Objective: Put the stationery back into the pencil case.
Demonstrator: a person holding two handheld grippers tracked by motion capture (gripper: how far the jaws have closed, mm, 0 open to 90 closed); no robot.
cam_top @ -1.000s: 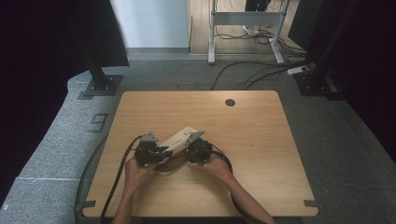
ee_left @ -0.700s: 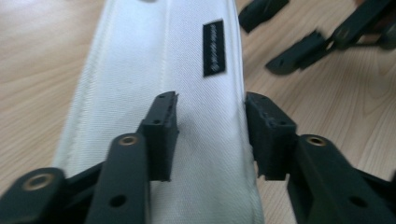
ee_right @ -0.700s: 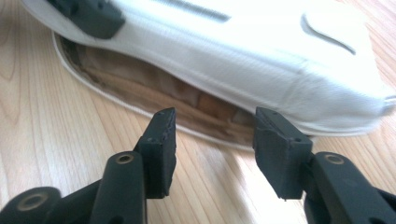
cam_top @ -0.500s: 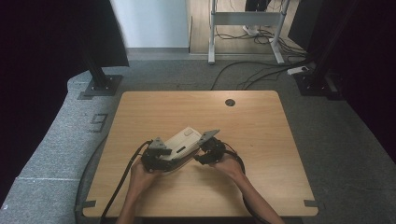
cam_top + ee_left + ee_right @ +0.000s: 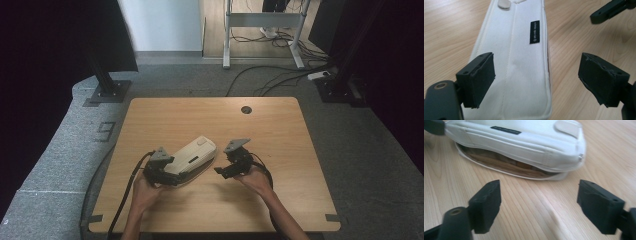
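The white case (image 5: 192, 156) on the surface (image 5: 300, 150) looks soft and light; grip its stitched edge. Left claw (image 5: 541, 80) and right claw (image 5: 541, 205) are both wide, holding nothing.

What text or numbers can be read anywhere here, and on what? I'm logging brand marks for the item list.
Small black label on the white pouch: white lettering, too small to read.
Same label in the right gripper view: blurred, unreadable.
Floor marking left of the table: looks like "9", uncertain.
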